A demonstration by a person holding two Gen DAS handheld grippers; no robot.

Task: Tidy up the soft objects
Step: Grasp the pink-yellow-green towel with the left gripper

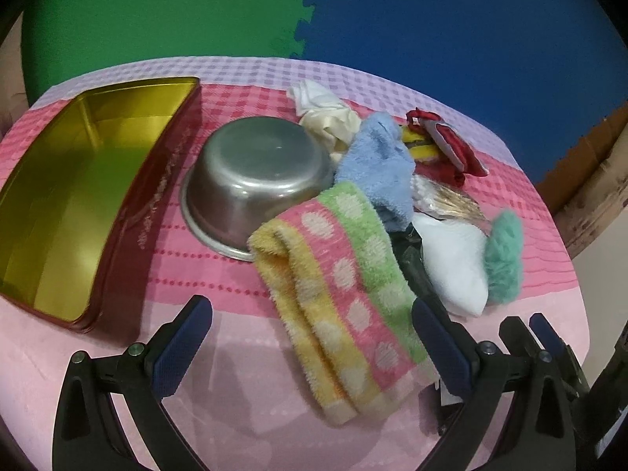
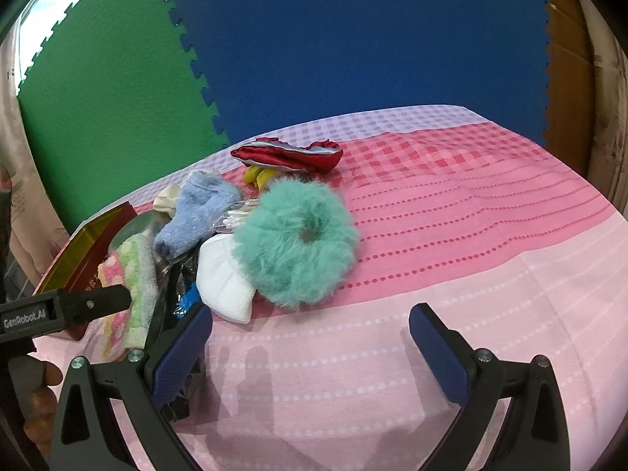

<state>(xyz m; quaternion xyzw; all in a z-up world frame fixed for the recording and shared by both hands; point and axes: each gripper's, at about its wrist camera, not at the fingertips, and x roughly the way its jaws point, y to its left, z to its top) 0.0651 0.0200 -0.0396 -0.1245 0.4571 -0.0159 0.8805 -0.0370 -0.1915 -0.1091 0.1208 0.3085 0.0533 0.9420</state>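
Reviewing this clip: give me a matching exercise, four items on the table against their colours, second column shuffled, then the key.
Items:
1. fluffy scrunchie
2. upturned bowl
3. open tin
4. fuzzy sock

Colours:
A. light blue
B. gold inside, dark red outside
C. teal green
D. silver metal

Pairs: 1-C, 2-D, 3-B, 4-A

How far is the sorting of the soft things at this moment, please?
Nothing looks done: the gold tin holds nothing. Nothing is in hand; the left gripper and right gripper have open jaws. Left: striped towel, blue sock, green scrunchie and the rest.
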